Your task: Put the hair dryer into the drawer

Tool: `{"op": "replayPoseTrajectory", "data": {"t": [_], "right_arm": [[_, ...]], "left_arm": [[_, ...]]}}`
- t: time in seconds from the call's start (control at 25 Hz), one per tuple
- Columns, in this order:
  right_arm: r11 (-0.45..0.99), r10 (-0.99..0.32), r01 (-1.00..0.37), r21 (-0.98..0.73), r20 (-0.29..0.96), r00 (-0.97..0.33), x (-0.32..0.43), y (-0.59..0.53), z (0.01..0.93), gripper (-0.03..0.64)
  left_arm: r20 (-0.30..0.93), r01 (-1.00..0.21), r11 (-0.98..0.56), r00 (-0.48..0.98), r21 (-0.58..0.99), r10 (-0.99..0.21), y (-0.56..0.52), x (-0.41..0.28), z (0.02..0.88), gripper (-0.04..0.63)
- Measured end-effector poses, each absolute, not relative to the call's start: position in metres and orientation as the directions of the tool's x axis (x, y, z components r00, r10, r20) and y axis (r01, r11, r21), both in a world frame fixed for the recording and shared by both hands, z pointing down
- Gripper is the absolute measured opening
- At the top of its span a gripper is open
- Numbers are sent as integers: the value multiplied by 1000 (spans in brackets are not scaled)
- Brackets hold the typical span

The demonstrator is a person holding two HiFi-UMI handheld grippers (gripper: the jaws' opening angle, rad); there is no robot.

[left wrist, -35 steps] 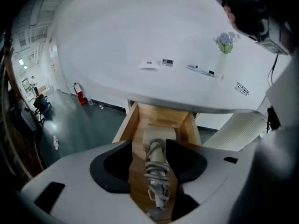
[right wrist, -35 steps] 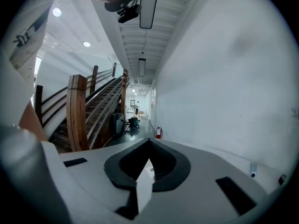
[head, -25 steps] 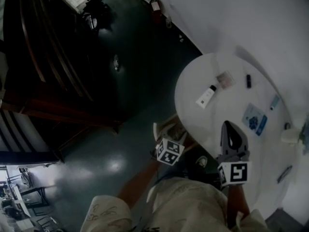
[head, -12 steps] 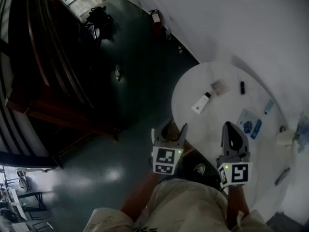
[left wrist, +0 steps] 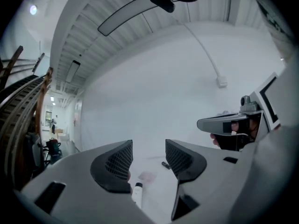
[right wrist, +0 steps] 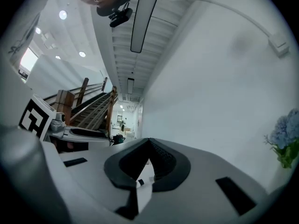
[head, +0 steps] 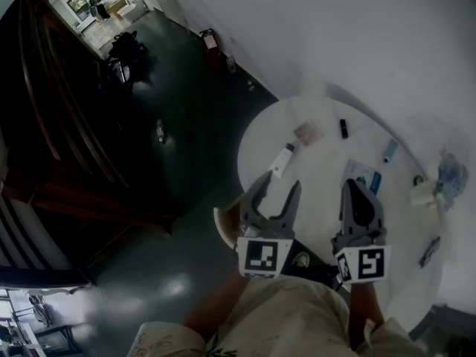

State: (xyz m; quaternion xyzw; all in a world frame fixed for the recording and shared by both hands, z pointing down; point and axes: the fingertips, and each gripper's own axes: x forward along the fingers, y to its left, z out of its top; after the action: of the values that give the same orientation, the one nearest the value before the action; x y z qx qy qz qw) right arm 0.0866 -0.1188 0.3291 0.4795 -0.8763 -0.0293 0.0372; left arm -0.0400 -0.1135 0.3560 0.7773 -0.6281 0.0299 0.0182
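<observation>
No hair dryer or drawer shows in any view. In the head view my left gripper [head: 280, 183] is held level over the near edge of a round white table [head: 327, 199], jaws open and empty. My right gripper [head: 354, 192] is beside it to the right, jaws shut with nothing in them. The left gripper view looks between its open jaws [left wrist: 148, 158] at a white tube [left wrist: 137, 192], a pink packet [left wrist: 147, 175] and a small black item [left wrist: 165, 164] on the table. The right gripper's [right wrist: 148, 143] jaw tips meet.
On the table lie a white tube [head: 281, 160], a pink packet [head: 307, 132], a black item [head: 343, 128], a blue packet [head: 360, 175], a white cup [head: 422, 193] and blue flowers [head: 450, 173]. A dark wooden staircase [head: 67, 125] stands left; a red extinguisher [head: 210, 39] stands by the wall.
My left gripper has risen from beside the person's legs to table height and now points level. The right gripper has lifted slightly. The table has shifted left in the head view.
</observation>
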Motion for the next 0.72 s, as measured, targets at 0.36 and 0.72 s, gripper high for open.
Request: {"op": "replayPoseTrajectory", "data": {"t": [0.36,0.72], "right_arm": [[408,-913,-910,75,19,-408,137,-111,317,5],[301,-953,-949,97,4,-302,167,-101,308,5]], "left_arm": [[8,-947,-318,318,-34,-948,-130,8,326,199],[-3,-921,-390,390,-8,-921,-136,38,328,132]]}}
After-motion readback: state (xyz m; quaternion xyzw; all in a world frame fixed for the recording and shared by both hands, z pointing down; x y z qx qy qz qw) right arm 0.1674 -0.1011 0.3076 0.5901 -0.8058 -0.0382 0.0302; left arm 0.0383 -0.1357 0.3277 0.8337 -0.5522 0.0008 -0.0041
